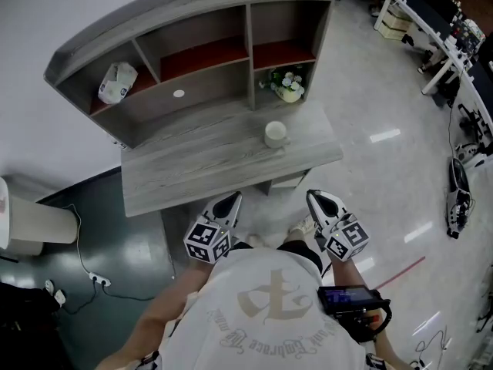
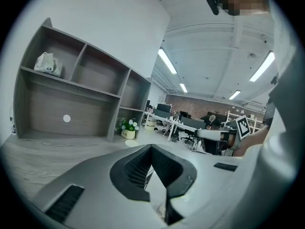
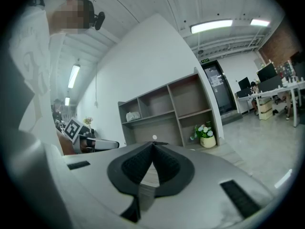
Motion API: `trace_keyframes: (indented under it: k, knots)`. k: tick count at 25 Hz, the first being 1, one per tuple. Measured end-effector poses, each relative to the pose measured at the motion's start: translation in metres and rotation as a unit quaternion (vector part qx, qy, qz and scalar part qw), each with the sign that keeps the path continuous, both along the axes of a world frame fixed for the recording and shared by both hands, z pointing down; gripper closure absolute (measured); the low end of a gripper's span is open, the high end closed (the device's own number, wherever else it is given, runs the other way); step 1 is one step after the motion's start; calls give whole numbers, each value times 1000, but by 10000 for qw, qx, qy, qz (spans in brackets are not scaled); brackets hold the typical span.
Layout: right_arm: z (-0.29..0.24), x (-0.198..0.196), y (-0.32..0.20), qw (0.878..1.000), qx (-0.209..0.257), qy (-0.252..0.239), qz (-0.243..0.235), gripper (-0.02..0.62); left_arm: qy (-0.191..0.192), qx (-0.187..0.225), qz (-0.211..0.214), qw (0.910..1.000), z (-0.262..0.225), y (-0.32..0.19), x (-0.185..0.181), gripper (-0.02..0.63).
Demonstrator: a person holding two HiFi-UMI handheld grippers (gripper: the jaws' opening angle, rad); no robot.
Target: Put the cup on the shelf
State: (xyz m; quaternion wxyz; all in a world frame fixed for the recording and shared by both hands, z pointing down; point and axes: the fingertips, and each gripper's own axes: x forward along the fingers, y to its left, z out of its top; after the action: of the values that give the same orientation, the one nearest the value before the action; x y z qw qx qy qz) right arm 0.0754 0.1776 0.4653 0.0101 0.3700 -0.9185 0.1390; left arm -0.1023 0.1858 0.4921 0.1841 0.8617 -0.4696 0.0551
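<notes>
The cup (image 1: 275, 133) stands upright on the bench (image 1: 192, 172), mouth up and long axis vertical, just in front of the shelf (image 1: 192, 56) bay holding flowers (image 1: 288, 85). The left hand-held gripper (image 1: 231, 201) and right hand-held gripper (image 1: 314, 197) are both clenched on nothing, short of the bench edge

The pale container (image 1: 23, 223) is cut off by the left edge

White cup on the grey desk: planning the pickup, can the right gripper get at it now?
Probably yes: the round white cup stands alone on the grey wooden desk, nothing between it and the shut right gripper.
</notes>
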Motion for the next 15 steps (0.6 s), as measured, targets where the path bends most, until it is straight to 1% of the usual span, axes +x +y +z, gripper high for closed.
trace_keyframes:
  k: [15]
  knots:
    - [-4, 6, -5, 9999, 17, 5, 135, 591, 25, 60, 14, 10000, -3, -2, 1, 604]
